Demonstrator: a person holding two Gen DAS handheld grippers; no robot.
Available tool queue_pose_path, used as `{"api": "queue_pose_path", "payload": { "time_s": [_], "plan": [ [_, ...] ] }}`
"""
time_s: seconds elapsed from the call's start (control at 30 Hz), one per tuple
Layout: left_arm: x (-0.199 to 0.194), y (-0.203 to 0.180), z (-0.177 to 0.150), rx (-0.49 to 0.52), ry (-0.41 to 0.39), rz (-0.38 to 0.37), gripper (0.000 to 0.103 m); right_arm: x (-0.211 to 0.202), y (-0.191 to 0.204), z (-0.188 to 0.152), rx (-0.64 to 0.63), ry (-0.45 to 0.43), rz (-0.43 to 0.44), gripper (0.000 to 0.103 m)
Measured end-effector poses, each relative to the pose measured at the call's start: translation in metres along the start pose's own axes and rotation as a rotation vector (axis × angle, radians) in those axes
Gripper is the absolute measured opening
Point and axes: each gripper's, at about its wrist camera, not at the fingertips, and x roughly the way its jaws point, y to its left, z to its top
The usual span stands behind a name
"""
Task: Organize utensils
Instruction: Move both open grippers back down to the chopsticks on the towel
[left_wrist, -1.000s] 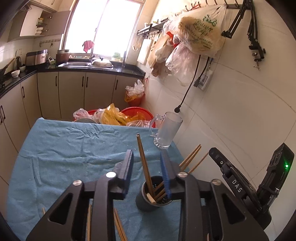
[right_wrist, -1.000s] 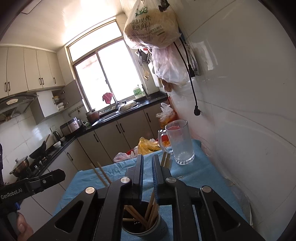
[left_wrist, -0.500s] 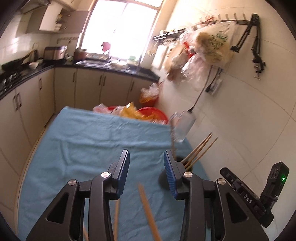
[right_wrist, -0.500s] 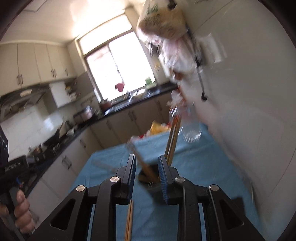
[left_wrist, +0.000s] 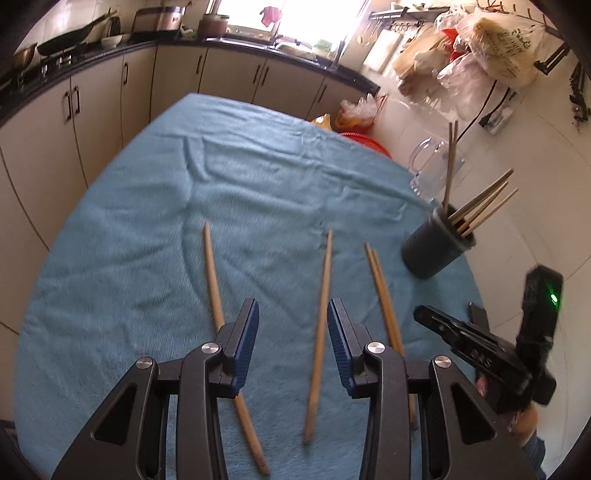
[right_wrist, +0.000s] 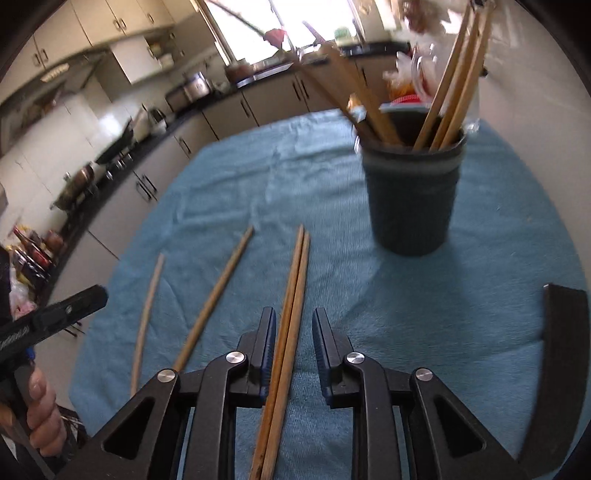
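A dark cup (left_wrist: 437, 251) with several wooden chopsticks in it stands on the blue cloth (left_wrist: 155, 206) at the right; it also shows in the right wrist view (right_wrist: 413, 195). Loose chopsticks lie on the cloth: a single one (left_wrist: 218, 295), another single one (left_wrist: 321, 317), and a pair side by side (left_wrist: 382, 295). My left gripper (left_wrist: 291, 317) is open above the cloth, its jaws either side of the middle chopstick. My right gripper (right_wrist: 293, 328) is open, its jaws straddling the pair (right_wrist: 291, 302). Two single chopsticks (right_wrist: 218, 291) lie to its left.
A clear glass mug (left_wrist: 432, 173) stands behind the cup by the white wall. A flat black object (right_wrist: 561, 354) lies on the cloth at the right. Kitchen cabinets and a counter (left_wrist: 110, 85) run along the left and back. Plastic bags hang on the wall (left_wrist: 480, 48).
Both grippers have pulled back from above the cup and dropped low over the cloth. The left let go of the chopstick it dropped into the cup. The right opened wider.
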Motion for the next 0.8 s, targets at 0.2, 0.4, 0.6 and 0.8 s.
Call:
{"api": "queue_pose_path", "payload": {
  "time_s": [0.2,0.4,0.6,0.8],
  "plan": [
    [0.004,0.008,-0.004,0.005,0.009,-0.009,0.037,0.035,0.003,0.001,-0.013,0.069,-0.055,0.017],
    [0.014,0.016,-0.002,-0.012,0.024,-0.013,0.037,0.044,0.014,0.003,-0.069,0.075,-0.113,0.016],
    [0.021,0.015,-0.002,-0.008,0.038,-0.010,0.037,0.053,0.017,0.011,-0.104,0.102,-0.175,0.015],
    [0.033,0.005,0.004,0.008,0.076,-0.005,0.037,0.065,0.018,0.027,-0.096,0.124,-0.217,0.015]
  ]
}}
